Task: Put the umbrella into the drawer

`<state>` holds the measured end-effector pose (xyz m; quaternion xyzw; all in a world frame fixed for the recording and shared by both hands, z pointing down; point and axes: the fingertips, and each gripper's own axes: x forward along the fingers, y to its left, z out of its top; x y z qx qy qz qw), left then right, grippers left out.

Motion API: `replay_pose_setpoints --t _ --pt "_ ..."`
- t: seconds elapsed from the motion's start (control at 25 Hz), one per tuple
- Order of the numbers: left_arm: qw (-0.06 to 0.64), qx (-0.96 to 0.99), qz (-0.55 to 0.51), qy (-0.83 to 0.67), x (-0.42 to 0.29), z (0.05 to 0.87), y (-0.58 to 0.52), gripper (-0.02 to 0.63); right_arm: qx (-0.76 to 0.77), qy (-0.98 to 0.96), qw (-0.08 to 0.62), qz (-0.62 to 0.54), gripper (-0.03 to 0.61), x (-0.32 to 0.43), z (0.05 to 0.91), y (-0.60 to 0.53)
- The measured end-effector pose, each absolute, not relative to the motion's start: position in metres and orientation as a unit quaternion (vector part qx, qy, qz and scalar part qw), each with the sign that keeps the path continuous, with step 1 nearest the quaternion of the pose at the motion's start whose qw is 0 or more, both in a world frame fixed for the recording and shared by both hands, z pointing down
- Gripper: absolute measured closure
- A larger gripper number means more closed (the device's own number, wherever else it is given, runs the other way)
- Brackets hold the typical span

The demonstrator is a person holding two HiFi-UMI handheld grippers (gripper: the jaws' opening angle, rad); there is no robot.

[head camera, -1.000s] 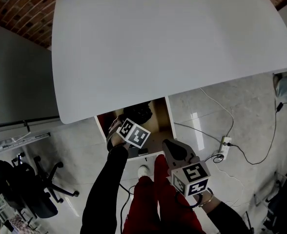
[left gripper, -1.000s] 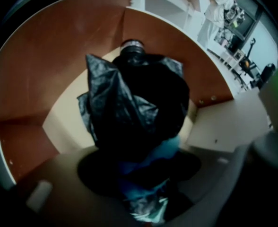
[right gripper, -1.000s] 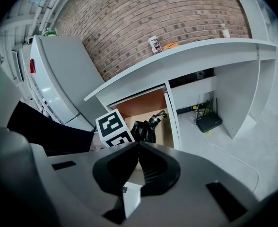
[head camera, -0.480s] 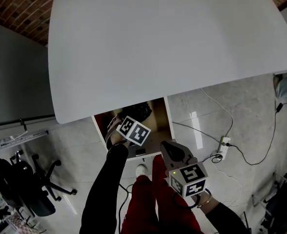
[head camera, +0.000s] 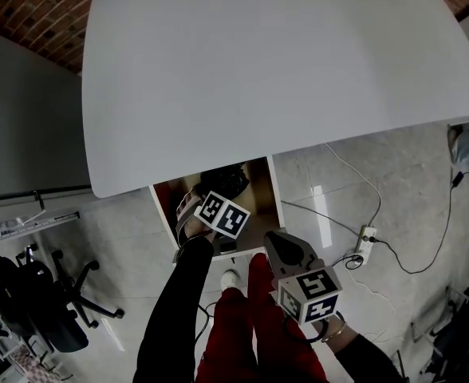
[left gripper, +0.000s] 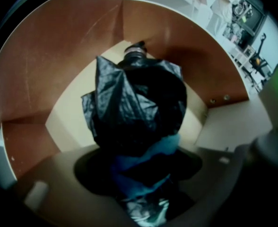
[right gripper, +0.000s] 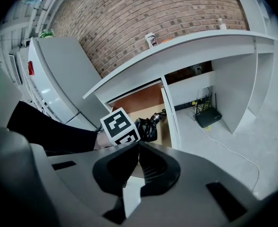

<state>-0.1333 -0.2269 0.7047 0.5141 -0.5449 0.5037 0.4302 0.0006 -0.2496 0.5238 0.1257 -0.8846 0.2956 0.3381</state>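
Note:
A black folded umbrella [left gripper: 136,103] lies in the open wooden drawer [left gripper: 35,79] under the white desk [head camera: 282,70], its capped end toward the drawer's back. My left gripper [left gripper: 141,183] points straight down into the drawer [head camera: 276,198]. Its jaws have just been opening and stand wide, with the umbrella's near end still between them. In the head view only its marker cube [head camera: 221,215] shows, over the umbrella [head camera: 225,183]. My right gripper [head camera: 286,250] hangs in front of the drawer, above the person's legs, shut [right gripper: 139,148] with nothing in it. It looks toward the drawer [right gripper: 143,98] and the umbrella [right gripper: 147,126].
The person's red trousers [head camera: 242,325] and a shoe are right below the drawer front. A power strip with cables [head camera: 368,238] lies on the tiled floor to the right. Office chairs [head camera: 43,309] stand at the left. A small black box [right gripper: 207,117] sits under the desk.
Both grippers stay about where they were. The left marker cube has tipped very slightly, and the umbrella still lies in the drawer.

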Motion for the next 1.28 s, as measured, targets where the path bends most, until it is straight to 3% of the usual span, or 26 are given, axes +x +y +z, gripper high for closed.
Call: replay_pose_setpoints --t 1.28 --pt "0.417 0.518 0.43 -0.61 -0.133 0.661 -0.219 0.325 0.129 -0.888 0.33 0.293 0.568 0.002 0.503 -0.238"
